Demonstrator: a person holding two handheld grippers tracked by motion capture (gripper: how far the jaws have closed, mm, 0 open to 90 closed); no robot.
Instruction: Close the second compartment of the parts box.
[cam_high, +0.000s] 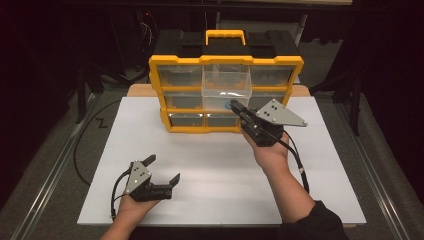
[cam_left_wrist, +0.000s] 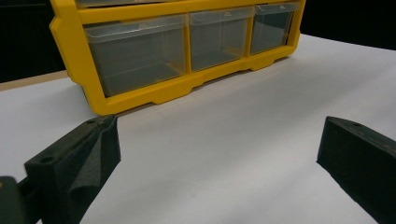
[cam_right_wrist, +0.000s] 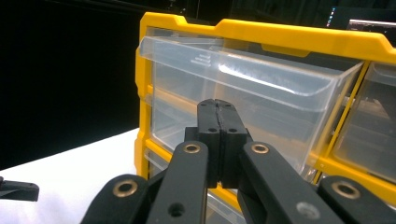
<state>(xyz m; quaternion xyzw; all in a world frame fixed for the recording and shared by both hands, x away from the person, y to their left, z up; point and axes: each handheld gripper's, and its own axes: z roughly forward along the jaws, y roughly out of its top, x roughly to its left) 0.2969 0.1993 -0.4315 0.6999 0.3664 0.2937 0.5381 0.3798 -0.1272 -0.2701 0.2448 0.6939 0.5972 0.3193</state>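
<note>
Left gripper (cam_high: 161, 169): near left of the table, held low over the white sheet in the person's left hand (cam_high: 131, 205); jaws spread wide, nothing between them. In the left gripper view its two black jaws stand far apart over bare white surface, pointing toward the organizer's bottom row.
Cable: black, trails from the left gripper off the near-left edge of the sheet.
White sheet (cam_high: 220, 170): covers the tabletop; bare between the two hands.
Right gripper (cam_high: 234, 106): right of centre, farther off, held in the person's right hand (cam_high: 271, 152); grey three-cornered plate on top. Jaws clenched together, pads meeting, nothing visibly between them in the right gripper view. Tips sit at the front wall of the pulled-out drawer; touching or just short of it cannot be told.
Clear drawer (cam_high: 226, 82): middle column of the organizer, drawn out toward the near side, well proud of its neighbours; transparent. A small blue mark shows low on its front beside the jaw tips.
Organizer (cam_high: 165, 85): yellow frame, black top with yellow carry handle (cam_high: 225, 35), three columns of clear drawers; stands upright at the far middle of the sheet.
</note>
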